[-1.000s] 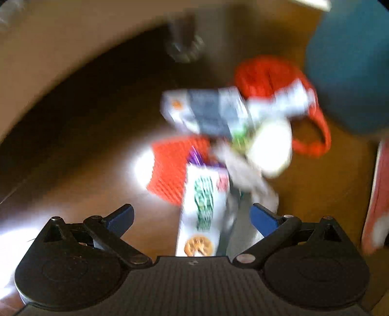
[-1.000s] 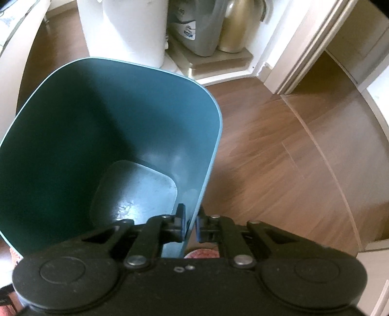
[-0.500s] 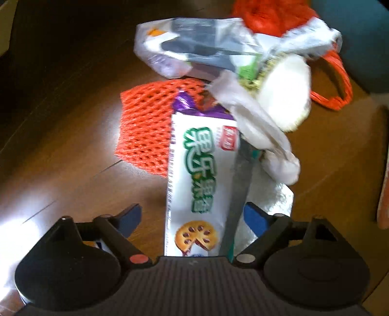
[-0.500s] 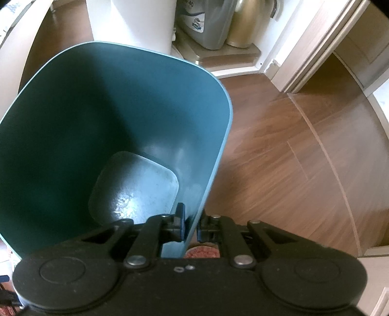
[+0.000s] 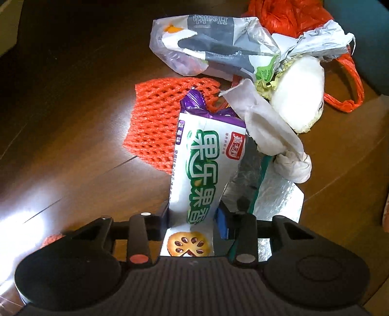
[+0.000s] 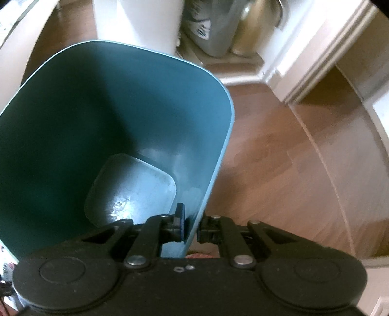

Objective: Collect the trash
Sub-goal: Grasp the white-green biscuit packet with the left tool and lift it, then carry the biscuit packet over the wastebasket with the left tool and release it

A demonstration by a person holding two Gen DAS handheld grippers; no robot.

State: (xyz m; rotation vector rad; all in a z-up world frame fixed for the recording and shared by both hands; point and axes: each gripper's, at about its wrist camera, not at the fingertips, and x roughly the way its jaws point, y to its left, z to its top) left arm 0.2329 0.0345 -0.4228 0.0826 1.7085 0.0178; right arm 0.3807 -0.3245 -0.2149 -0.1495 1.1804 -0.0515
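Observation:
A pile of trash lies on the dark wooden floor in the left wrist view. A white and green snack wrapper [image 5: 206, 170] lies nearest, partly over an orange foam net [image 5: 155, 121]. My left gripper [image 5: 193, 218] points down, its jaws closing, with both pads against the wrapper's near end. Beyond it lie a crumpled tissue [image 5: 267, 128], a silver foil bag [image 5: 279, 194], a white vegetable stump [image 5: 299, 97], a grey-white plastic bag [image 5: 214, 46] and a red plastic bag [image 5: 287, 17]. My right gripper [image 6: 190, 226] is shut on the near wall of an empty teal bin [image 6: 97, 121].
The teal bin's side [image 5: 364, 36] stands at the pile's far right. Past the bin are a white cabinet [image 6: 136, 21], a grey jug [image 6: 209, 29], a gold kettle [image 6: 255, 26] and a white door frame [image 6: 316, 56]. A pink-orange object [image 5: 385, 214] shows at the right edge.
My left gripper sank onto the pile and its wide jaws came together around the snack wrapper. The right gripper kept its hold on the bin, which shifted slightly in view.

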